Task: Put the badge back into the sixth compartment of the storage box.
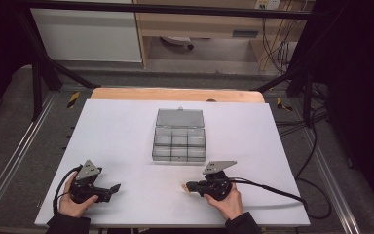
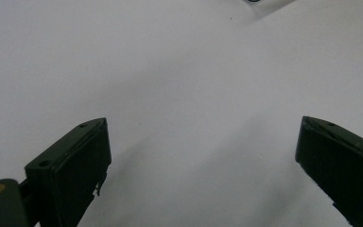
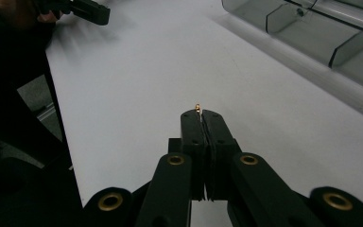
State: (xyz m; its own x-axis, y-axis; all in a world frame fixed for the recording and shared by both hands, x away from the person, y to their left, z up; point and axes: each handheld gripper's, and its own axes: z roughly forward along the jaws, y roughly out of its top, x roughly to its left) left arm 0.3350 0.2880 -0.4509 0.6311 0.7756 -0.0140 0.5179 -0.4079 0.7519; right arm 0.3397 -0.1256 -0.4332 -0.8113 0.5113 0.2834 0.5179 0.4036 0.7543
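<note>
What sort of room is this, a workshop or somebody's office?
Probably a lab or test bench built for recording hand work. A white table stands inside a black metal frame, loose cables hang by the shelving behind, and a person holds the left gripper and right gripper near a clear compartment box.

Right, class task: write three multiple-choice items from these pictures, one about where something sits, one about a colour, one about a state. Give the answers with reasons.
1. Where does the clear plastic compartment box sit on the white table?
A. near the middle
B. at the left edge
C. under the left gripper

2. What colour is the tiny bead-like piece at the right gripper's tips?
A. blue
B. golden
C. green

3. How do the left gripper's jaws stand?
A. shut on a bead
B. wide apart, nothing between them
C. clamped on the box lid

Answers: 1 A, the high view shows it central; 2 B, it glints gold in the right gripper view; 3 B, bare table shows between them.
</note>
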